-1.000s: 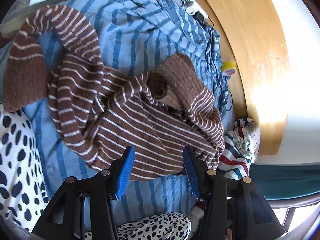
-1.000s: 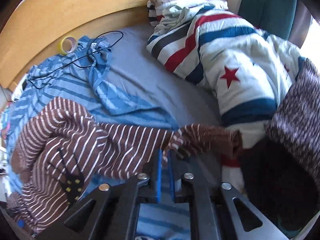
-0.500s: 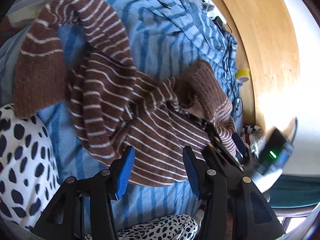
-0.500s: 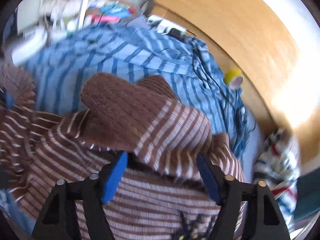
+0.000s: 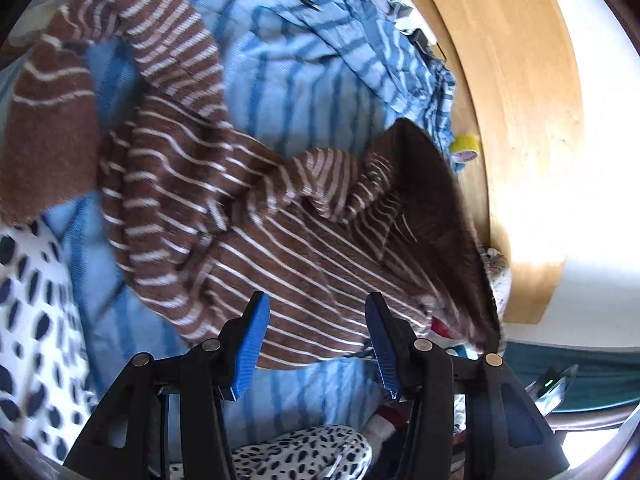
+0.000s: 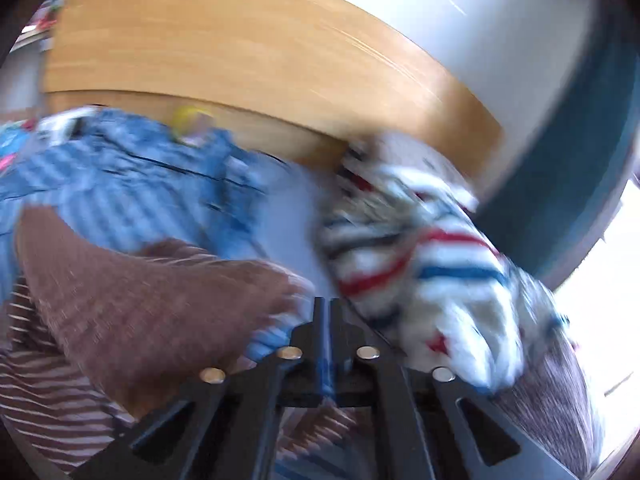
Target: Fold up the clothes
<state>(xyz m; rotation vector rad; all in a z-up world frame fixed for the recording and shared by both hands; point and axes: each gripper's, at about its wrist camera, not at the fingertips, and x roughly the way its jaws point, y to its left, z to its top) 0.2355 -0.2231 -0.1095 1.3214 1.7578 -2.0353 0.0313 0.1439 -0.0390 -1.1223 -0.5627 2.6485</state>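
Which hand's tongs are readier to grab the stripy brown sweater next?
Probably left: the left tongs stand open over the striped sweater, at its edge. The right tongs are shut, beside the cloth.

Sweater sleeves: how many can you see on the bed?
2. One sleeve arches across the upper left; the other is lifted at the right edge. Its end is hidden.

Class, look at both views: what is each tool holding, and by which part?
Left tool: nothing, open above the striped sweater. Right tool: shut; blur hides whether it pinches the sweater's edge.
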